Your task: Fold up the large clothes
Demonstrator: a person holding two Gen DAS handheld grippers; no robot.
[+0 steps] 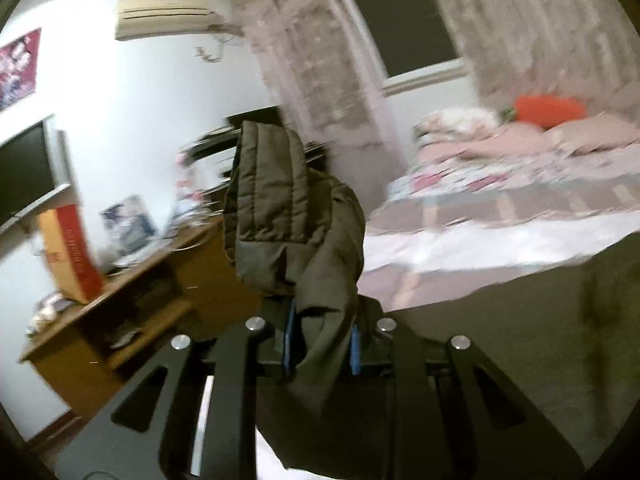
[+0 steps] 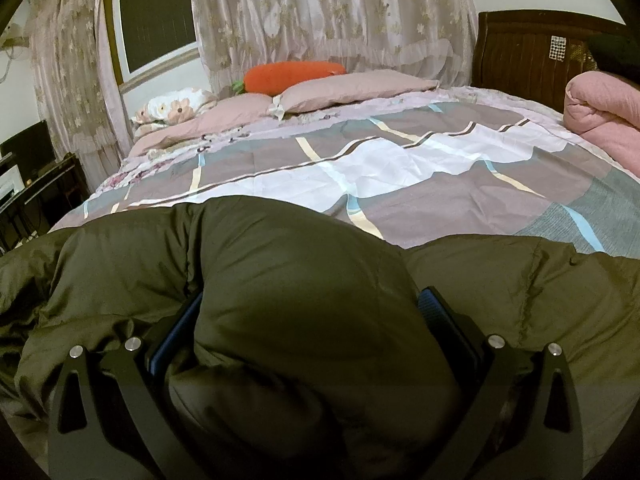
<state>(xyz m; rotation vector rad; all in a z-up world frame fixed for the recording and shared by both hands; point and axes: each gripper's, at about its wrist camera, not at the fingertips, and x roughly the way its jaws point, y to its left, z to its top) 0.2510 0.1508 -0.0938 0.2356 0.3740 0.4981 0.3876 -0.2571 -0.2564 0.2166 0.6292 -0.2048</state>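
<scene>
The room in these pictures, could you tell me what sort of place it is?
Most likely a home bedroom: a made bed with pillows, curtains over the window, and a wooden desk.

Patchwork-quilted bed (image 2: 400,168) under olive jacket (image 2: 280,272), 2 pillows (image 2: 344,88), carrot plush (image 2: 294,72).

Bedroom with a wide bed under a dark window hung with lace curtains.

A patchwork bedspread in mauve, white and grey (image 2: 360,168) covers the bed, with dusty pink pillows (image 2: 348,84) and an orange carrot-shaped plush cushion (image 2: 292,74) at the far side. Floral lace curtains (image 2: 328,12) frame the dark window (image 2: 154,12). A dark wooden headboard (image 2: 528,52) stands right. A white wall (image 1: 152,92) carries a cream air conditioner (image 1: 168,18) above a cluttered brown wooden desk (image 1: 132,292).
</scene>
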